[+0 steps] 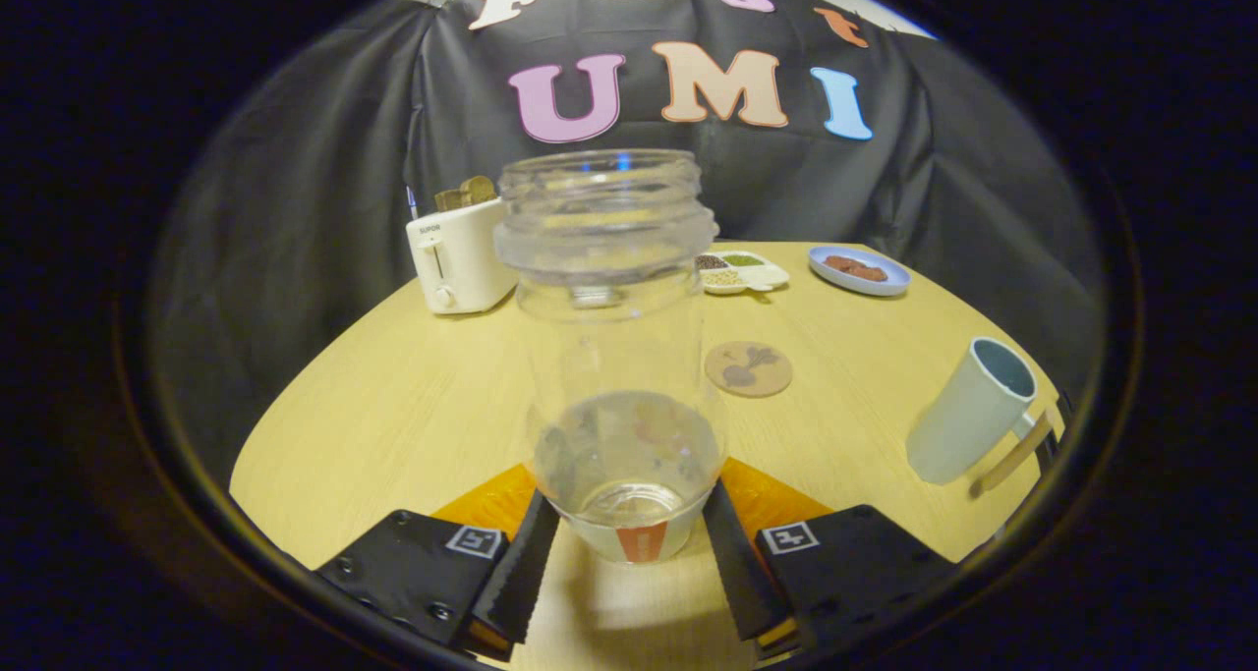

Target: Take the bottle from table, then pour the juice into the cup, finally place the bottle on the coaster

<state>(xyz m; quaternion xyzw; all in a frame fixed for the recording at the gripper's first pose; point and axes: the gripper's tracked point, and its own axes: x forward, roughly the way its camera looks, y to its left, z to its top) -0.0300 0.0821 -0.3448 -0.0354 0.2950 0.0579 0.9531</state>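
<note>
The table [393, 406] spreads wide; centre frame, the open bottle [614, 357] stands upright, jaws [629, 563] clamped on its base. Toaster [460, 258] upper left, cup [968, 411] right, coaster [748, 368] behind the bottle, unobstructed.

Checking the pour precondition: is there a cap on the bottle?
No, the bottle held between the gripper fingers has an open, threaded mouth with no cap on it.

- One clear plastic bottle [614, 357], uncapped
- One pale mug [968, 411]
- One round cork coaster [748, 368]
- One white toaster [459, 255]
- Two dishes: a blue plate [859, 271], a divided white tray [744, 272]
</note>
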